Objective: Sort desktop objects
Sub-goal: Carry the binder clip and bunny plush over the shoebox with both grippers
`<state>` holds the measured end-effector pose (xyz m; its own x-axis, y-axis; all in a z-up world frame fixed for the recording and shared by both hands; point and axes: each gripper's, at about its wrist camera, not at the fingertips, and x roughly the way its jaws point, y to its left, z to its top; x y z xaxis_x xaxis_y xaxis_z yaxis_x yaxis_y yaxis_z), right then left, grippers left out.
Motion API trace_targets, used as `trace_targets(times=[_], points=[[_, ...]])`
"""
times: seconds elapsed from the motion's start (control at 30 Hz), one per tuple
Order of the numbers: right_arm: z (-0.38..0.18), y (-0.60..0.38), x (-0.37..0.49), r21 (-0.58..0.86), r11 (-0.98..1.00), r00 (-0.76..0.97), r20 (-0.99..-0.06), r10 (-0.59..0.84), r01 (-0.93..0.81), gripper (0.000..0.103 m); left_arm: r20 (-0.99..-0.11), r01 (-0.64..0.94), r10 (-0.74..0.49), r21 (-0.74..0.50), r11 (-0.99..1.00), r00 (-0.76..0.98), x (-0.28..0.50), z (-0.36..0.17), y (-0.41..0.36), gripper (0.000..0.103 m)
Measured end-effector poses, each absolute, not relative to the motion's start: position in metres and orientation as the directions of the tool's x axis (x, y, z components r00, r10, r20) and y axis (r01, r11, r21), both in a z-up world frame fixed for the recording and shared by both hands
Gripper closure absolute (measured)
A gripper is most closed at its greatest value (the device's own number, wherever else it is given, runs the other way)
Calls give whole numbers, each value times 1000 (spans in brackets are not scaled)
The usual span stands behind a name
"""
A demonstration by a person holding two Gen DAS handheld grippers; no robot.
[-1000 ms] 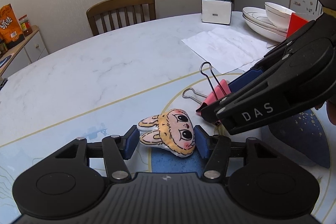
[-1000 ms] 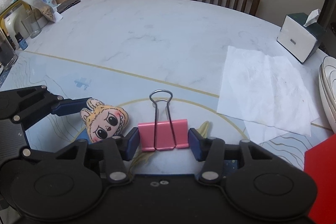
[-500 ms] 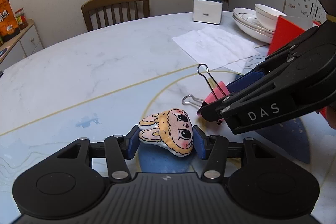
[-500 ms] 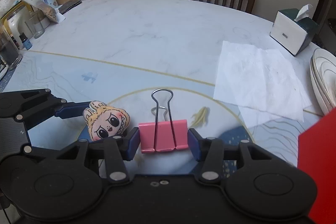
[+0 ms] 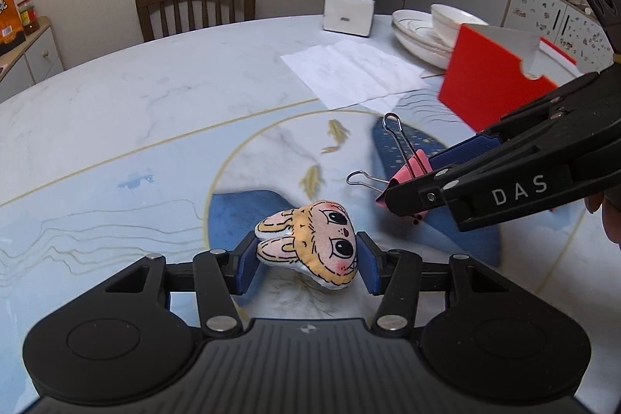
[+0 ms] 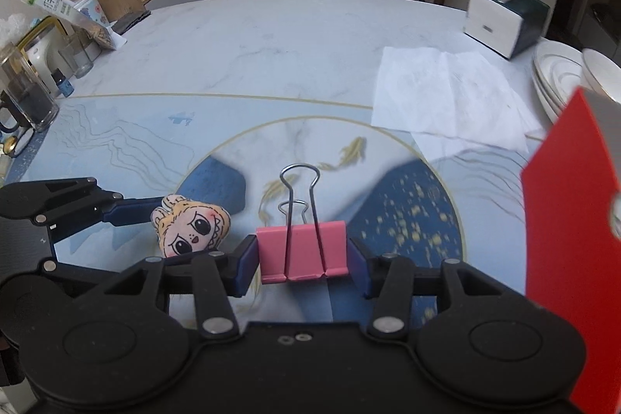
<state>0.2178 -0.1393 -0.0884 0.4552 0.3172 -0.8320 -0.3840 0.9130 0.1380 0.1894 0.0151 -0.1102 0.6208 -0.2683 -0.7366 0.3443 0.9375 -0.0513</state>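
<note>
A small plush bunny-face toy point(image 5: 310, 243) with big black eyes is pinched between the blue pads of my left gripper point(image 5: 306, 262), lifted above the table. My right gripper point(image 6: 302, 262) is shut on a pink binder clip point(image 6: 302, 251), whose wire handles point forward. In the left wrist view the right gripper point(image 5: 403, 189) reaches in from the right with the clip point(image 5: 411, 167). In the right wrist view the plush toy point(image 6: 190, 229) shows at lower left. An open red box point(image 5: 493, 84) stands to the right, also seen as the red box point(image 6: 566, 220) at the frame's edge.
On the round marble table point(image 5: 116, 111) lie a white paper sheet point(image 5: 357, 72), a tissue box point(image 5: 349, 10) and stacked white plates with a bowl point(image 5: 427, 30). A wooden chair point(image 5: 198, 6) stands behind. Glass jars and bottles point(image 6: 31, 96) crowd the table's left edge.
Both grippers have risen off the table with their objects and shifted toward the red box, which now fills more of the right side in both views.
</note>
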Motion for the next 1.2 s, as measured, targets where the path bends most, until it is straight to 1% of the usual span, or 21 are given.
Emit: trace_targets(times=[0.5,0.83,1.2], points=[[-42,-188,157,163,927,514,-793,327,-337,55,-711,387,-333,-93,917,619,151,-64,-18,52],[-14,-231,134,174,936,568,-755,327,-306,55,-684,443,-374,-83,893,626,144,-36,-58,52],[0,-293,125,191,951,628,-717,304,-243,55,-659,518,-423,-58,853,622,148,-17,-119,52]])
